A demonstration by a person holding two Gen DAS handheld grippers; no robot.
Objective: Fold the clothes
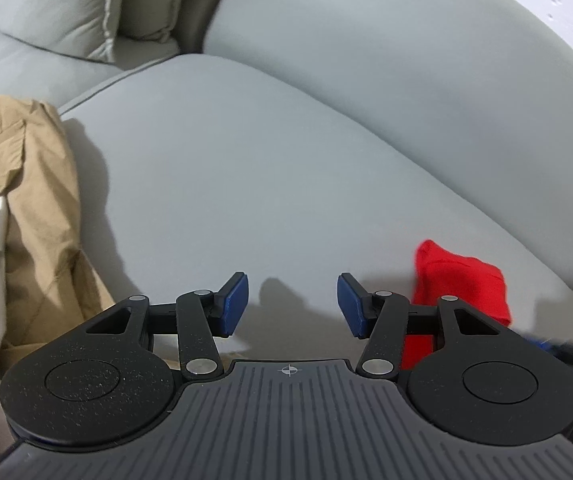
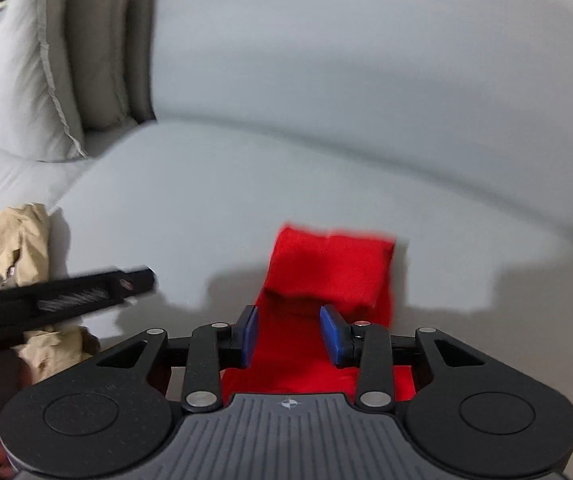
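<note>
Near the front edge of the sofa seat [image 2: 214, 184], a red cloth [image 2: 326, 268] lies folded into a thick, soft pad; the right gripper [image 2: 289, 334] straddles its near end, jaws parted and not pressing. It looks light and limp, so I would pinch a doubled edge. The left gripper [image 1: 292, 306] hangs released over bare cushion, beside tan clothes [image 1: 26, 184].
</note>
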